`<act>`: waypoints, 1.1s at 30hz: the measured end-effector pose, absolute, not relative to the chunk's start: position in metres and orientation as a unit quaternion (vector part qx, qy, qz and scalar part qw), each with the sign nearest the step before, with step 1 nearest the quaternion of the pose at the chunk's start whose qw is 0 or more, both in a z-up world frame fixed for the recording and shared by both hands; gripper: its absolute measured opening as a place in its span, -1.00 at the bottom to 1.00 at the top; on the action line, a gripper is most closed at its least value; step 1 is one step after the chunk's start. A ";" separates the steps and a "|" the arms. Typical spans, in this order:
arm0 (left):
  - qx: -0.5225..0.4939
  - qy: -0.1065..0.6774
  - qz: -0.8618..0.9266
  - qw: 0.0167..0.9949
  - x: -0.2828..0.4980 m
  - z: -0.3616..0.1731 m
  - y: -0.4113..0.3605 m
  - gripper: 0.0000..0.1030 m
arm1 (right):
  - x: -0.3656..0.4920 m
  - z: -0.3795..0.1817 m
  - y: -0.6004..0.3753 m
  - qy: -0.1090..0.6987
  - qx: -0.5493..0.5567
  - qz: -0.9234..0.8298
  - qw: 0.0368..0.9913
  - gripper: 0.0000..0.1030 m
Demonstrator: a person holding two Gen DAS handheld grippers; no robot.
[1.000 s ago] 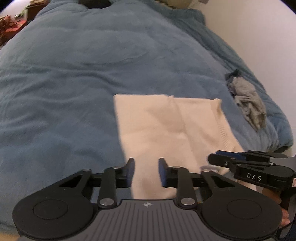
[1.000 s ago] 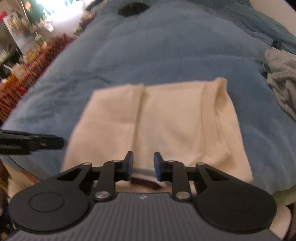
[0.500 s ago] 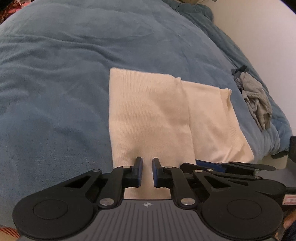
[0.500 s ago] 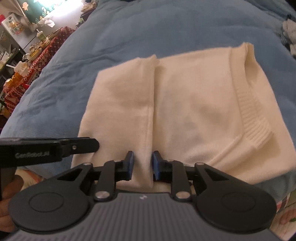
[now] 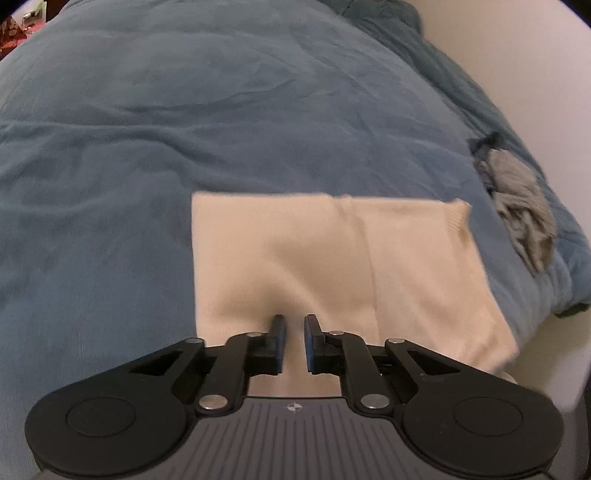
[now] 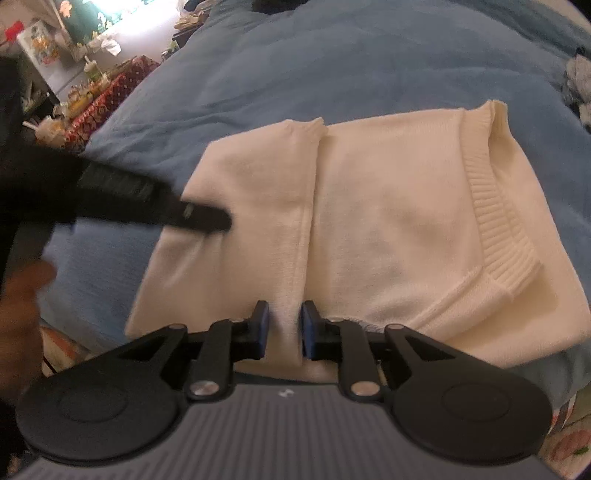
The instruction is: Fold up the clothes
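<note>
Cream sweater (image 6: 388, 221) lies folded flat on the blue duvet (image 5: 221, 110), near edge — grey garment (image 5: 524, 206) bunched far right. Left gripper (image 5: 293, 343) pinches sweater's near hem, jaws nearly closed; right gripper (image 6: 282, 330) closing on the centre fold, cloth between its pads.

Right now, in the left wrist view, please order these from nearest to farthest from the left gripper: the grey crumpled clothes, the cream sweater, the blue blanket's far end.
1. cream sweater, directly under the left gripper.
2. grey crumpled clothes, far right, near the wall.
3. blue blanket's far end, top of view.
</note>
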State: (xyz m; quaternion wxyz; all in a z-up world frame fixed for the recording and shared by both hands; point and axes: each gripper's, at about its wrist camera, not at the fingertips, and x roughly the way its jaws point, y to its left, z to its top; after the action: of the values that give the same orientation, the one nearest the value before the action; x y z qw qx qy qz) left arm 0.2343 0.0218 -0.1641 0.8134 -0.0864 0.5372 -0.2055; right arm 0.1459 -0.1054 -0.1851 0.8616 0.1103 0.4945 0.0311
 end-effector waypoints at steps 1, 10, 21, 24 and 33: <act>-0.083 0.541 -0.200 0.813 0.242 -0.168 0.019 -0.81 | 0.146 -0.187 -0.102 0.493 0.103 0.028 0.863 -0.61; -0.078 0.551 -0.186 0.810 0.274 -0.176 0.009 -0.92 | 0.153 -0.186 -0.112 0.494 0.129 0.036 0.859 -0.62; -0.094 0.550 -0.187 0.809 0.257 -0.169 0.024 -0.92 | 0.199 -0.151 -0.119 0.471 0.148 0.053 0.868 -0.64; -0.119 0.555 -0.187 0.802 0.258 -0.171 0.030 -0.92 | 0.227 -0.157 -0.117 0.467 0.135 0.041 0.873 -0.74; -0.144 0.557 -0.188 0.796 0.257 -0.180 0.035 -0.92 | 0.287 -0.184 -0.131 0.475 0.110 0.003 0.873 -0.98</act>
State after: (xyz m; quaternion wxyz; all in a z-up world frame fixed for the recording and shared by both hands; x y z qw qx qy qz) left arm 0.2574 0.0349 -0.1802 0.7959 -0.1441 0.5570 -0.1885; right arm 0.2866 -0.1306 -0.1844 0.8730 0.1103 0.4750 0.0031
